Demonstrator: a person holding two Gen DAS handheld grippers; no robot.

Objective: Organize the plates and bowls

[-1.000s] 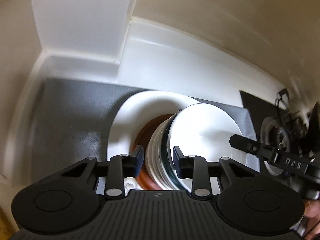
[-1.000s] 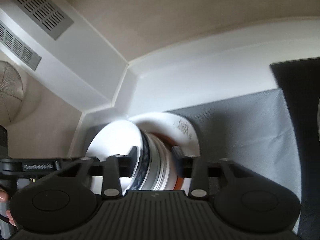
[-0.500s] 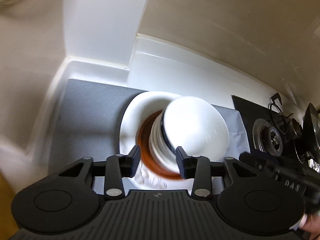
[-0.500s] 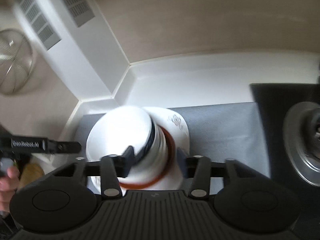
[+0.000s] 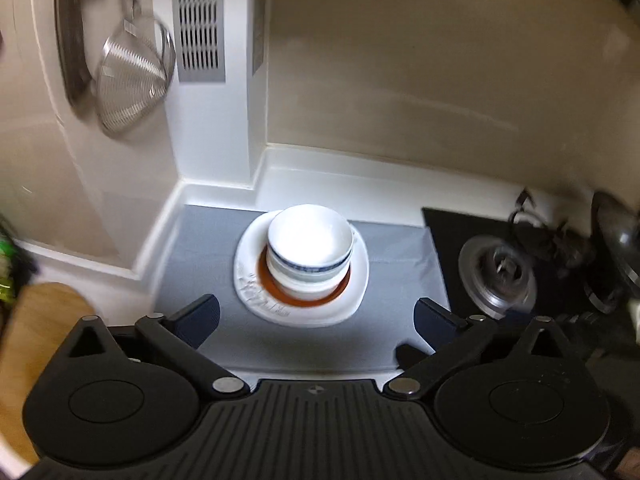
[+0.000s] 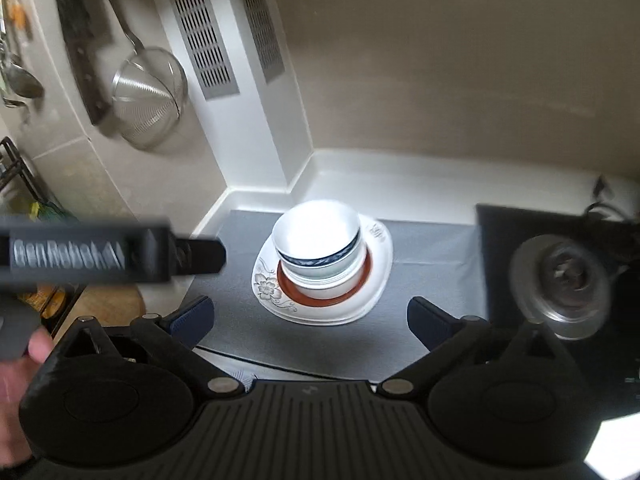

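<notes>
A stack of white bowls [image 5: 310,250], the top one with a blue band, stands on a brown-rimmed plate, which lies on a white flowered plate [image 5: 360,272] on a grey mat. The stack also shows in the right wrist view [image 6: 320,244] on the flowered plate [image 6: 268,284]. My left gripper [image 5: 316,318] is open and empty, pulled back above the stack. My right gripper [image 6: 310,320] is open and empty too. The left gripper's body [image 6: 100,252] crosses the right wrist view at the left.
The grey mat [image 5: 200,248] lies in a white counter corner. A gas burner [image 5: 498,276] on a black hob is to the right. A metal strainer [image 5: 132,76] and a cleaver [image 6: 82,44] hang on the left wall. A wooden board [image 5: 36,332] lies at lower left.
Both grippers let go of the bowl stack, opened wide and drew back and up. The stack now stands upright on the plates.
</notes>
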